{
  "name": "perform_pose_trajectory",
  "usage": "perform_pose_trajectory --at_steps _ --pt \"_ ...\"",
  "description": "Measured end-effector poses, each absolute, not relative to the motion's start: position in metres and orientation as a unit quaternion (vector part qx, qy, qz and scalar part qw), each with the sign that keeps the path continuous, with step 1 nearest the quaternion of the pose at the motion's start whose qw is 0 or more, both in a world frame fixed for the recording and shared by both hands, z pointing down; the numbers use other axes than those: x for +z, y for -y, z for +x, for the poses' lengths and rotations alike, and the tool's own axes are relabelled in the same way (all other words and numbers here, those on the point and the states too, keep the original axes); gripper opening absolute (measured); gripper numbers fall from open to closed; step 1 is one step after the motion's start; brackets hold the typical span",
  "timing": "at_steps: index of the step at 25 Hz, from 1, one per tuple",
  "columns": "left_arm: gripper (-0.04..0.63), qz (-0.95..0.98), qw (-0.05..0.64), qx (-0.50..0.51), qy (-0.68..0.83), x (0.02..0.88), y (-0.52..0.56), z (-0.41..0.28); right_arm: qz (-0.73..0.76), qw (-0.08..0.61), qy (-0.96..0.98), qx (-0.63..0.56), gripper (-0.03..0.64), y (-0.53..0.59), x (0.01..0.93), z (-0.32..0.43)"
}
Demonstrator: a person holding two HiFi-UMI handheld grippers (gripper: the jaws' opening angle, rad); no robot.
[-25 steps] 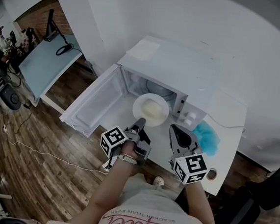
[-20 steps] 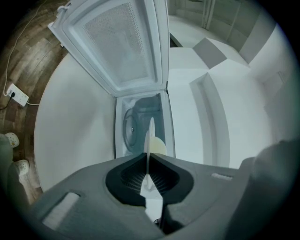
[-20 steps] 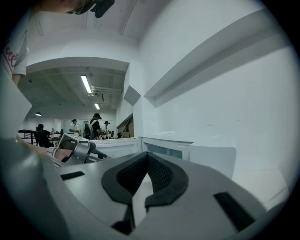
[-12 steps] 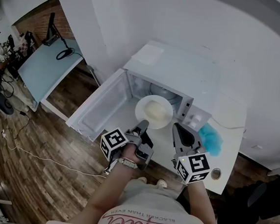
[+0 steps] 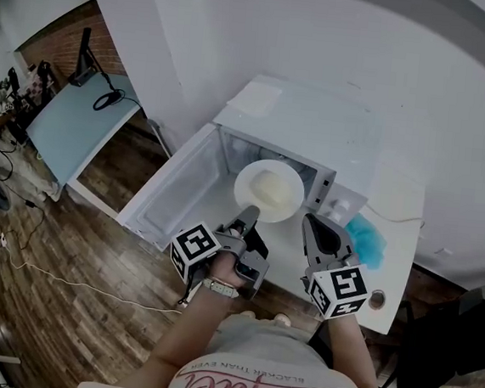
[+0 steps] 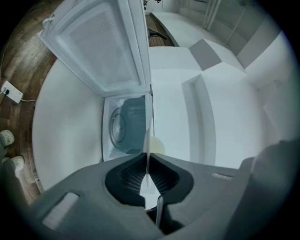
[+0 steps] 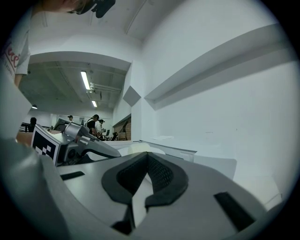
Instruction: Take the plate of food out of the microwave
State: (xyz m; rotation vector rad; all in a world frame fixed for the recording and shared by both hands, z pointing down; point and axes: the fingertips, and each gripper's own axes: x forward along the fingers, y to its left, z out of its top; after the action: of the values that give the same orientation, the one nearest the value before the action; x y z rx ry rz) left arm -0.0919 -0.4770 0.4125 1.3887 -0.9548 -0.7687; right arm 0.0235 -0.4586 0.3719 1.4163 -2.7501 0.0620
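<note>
A white plate [image 5: 268, 189] with pale yellow food on it hangs level just in front of the open microwave [image 5: 317, 124]. My left gripper [image 5: 248, 210] is shut on the plate's near rim. In the left gripper view the plate [image 6: 148, 136] shows edge-on, clamped between the jaws of the left gripper [image 6: 147, 154], with the food [image 6: 157, 146] to its right and the glass turntable [image 6: 123, 127] in the cavity behind. My right gripper [image 5: 311, 224] is shut and holds nothing, to the right of the plate. In the right gripper view the right gripper [image 7: 146, 159] points past the food [image 7: 139, 148].
The microwave door [image 5: 173, 186] swings wide open to the left. A blue cloth [image 5: 364, 240] lies on the white table [image 5: 394, 255] right of the microwave. A white wall stands behind. Wooden floor and a light blue table [image 5: 66, 125] lie far left.
The plate has come slightly further out of the microwave in the left gripper's hold. The right gripper has stayed beside it, still shut.
</note>
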Motion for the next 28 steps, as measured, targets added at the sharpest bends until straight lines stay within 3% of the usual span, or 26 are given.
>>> perform_pose_trajectory --at_steps 28 --pt "0.014 0.636 0.583 -0.326 0.387 0.377 0.480 -0.072 0.493 0.006 0.869 -0.023 0.009 0.463 0.340 0.033"
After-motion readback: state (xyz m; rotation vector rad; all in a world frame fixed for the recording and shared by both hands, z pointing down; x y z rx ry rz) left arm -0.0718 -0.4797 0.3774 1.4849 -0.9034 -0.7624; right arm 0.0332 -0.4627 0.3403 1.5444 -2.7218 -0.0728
